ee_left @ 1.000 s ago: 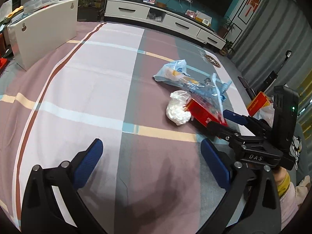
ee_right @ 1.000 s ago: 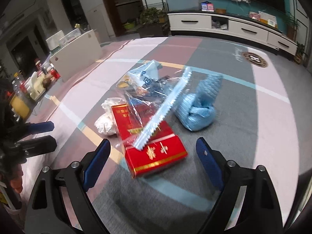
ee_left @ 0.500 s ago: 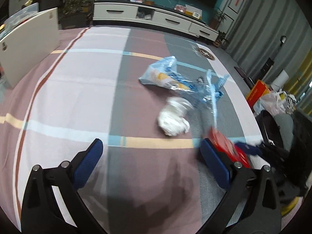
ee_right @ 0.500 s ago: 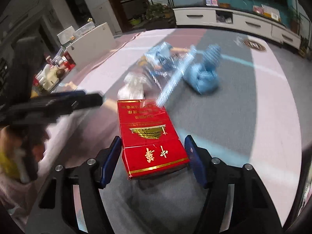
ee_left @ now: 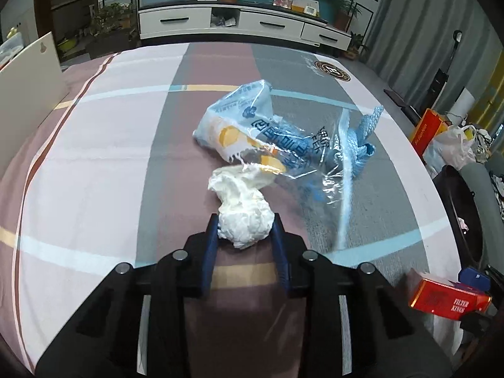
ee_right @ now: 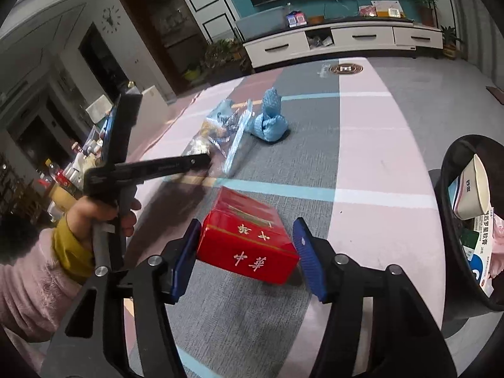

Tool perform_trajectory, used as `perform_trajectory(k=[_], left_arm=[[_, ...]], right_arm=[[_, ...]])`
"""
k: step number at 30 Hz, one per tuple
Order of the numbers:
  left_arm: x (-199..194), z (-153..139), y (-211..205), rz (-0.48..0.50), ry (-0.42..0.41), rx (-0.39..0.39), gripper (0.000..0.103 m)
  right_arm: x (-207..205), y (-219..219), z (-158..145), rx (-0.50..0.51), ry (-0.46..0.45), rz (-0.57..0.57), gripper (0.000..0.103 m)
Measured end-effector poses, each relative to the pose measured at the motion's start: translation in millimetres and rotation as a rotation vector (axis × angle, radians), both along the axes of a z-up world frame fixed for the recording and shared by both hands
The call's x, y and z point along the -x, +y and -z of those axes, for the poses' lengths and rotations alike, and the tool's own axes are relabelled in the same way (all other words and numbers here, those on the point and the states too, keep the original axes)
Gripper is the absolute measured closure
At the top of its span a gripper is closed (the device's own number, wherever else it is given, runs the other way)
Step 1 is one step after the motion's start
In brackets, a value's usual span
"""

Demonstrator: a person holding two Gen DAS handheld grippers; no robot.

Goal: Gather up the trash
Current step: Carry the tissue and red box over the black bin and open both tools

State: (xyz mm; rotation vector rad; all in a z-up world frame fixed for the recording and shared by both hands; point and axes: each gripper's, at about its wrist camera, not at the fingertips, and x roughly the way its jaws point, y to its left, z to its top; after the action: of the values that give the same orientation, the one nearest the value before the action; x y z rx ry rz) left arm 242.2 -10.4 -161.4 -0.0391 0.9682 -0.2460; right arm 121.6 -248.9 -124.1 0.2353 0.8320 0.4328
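A crumpled white tissue [ee_left: 244, 220] lies on the striped cloth [ee_left: 94, 163], and it sits between the blue pads [ee_left: 211, 236] of my left gripper [ee_left: 245, 223]. The jaws are closing and press on both its sides. Behind it lie a printed plastic bag [ee_left: 249, 129], a clear wrapper [ee_left: 327, 173] and a blue knitted piece [ee_left: 362, 135]. My right gripper [ee_right: 247, 233] has its jaws closing on a red carton [ee_right: 249, 245], held above the cloth near a black bin [ee_right: 447, 189]. In the left wrist view the red carton [ee_left: 450, 297] shows at the lower right.
The bin holds a paper bowl [ee_right: 472, 189] and packets. A person's hand [ee_right: 104, 214] in a pink sleeve holds the left gripper's handle. A white board [ee_left: 28, 72] stands at the far left, a TV cabinet [ee_left: 245, 25] behind, bags and a red box [ee_left: 428, 129] on the right.
My left gripper moved up to the tissue and closed from wide open onto it. My right gripper closed on the red carton and carried it off the pile toward the bin.
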Motion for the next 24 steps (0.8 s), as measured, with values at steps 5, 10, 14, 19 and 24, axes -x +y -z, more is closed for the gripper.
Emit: perform_trajectory(k=[5, 10, 14, 19, 24], left_arm=[[25.6, -12.1, 15.9, -0.031, -0.007, 0.012, 0.073], [70.8, -26.6, 25.4, -0.029, -0.014, -0.003, 0.073], [96.9, -33.6, 24.4, -0.007, -0.01, 0.02, 0.073], [121.3, -47.8, 8.4, 0.047, -0.027, 0.048, 0.073], [131.8, -66.4, -17.6, 0.117, -0.07, 0.049, 0.073]], right_arm=[[3.4, -1.8, -1.5, 0.009, -0.006, 0.032, 0.044], [12.3, -3.4, -6.0, 0.007, -0.022, 0.053, 0.044], [22.9, -8.9, -15.9, 0.003, -0.049, 0.077, 0.044], [35.8, -18.7, -31.1, 0.005, -0.093, 0.106, 0.044], [49.8, -34.1, -42.0, 0.003, -0.128, 0.146, 0.044]])
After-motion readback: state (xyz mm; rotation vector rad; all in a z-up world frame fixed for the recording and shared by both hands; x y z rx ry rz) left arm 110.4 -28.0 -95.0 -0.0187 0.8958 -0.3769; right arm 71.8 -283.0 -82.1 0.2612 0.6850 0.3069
